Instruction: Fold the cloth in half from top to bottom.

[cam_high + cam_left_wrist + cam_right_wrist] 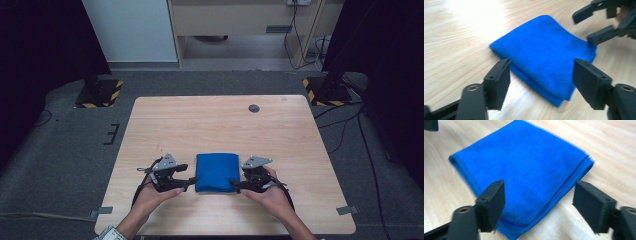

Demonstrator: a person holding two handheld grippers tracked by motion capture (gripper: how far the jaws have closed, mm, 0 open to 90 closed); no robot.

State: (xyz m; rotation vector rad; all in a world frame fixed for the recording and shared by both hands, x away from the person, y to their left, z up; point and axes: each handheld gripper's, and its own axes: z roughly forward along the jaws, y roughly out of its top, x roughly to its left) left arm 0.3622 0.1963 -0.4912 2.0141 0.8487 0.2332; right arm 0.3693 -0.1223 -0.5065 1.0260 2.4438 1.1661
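Observation:
A folded blue cloth [216, 172] lies flat on the wooden table [210, 125] near its front edge. My left gripper [190, 175] stands open at the cloth's left edge, jaws pointing right at it. My right gripper [234, 184] stands open at the cloth's right near corner, jaws pointing left. In the left gripper view the cloth [544, 55] lies just beyond the gripper [541, 75], and the right gripper's jaws appear at the top right, one touching the cloth's far corner. In the right gripper view the cloth [524, 167] spreads under and beyond the open gripper [539, 200].
A small round dark grommet [254, 108] sits near the table's far edge. Grey carpet surrounds the table. Stand bases with yellow-black stripes [100, 93] sit on the floor at the far left and far right [325, 91]. Cables trail at the right.

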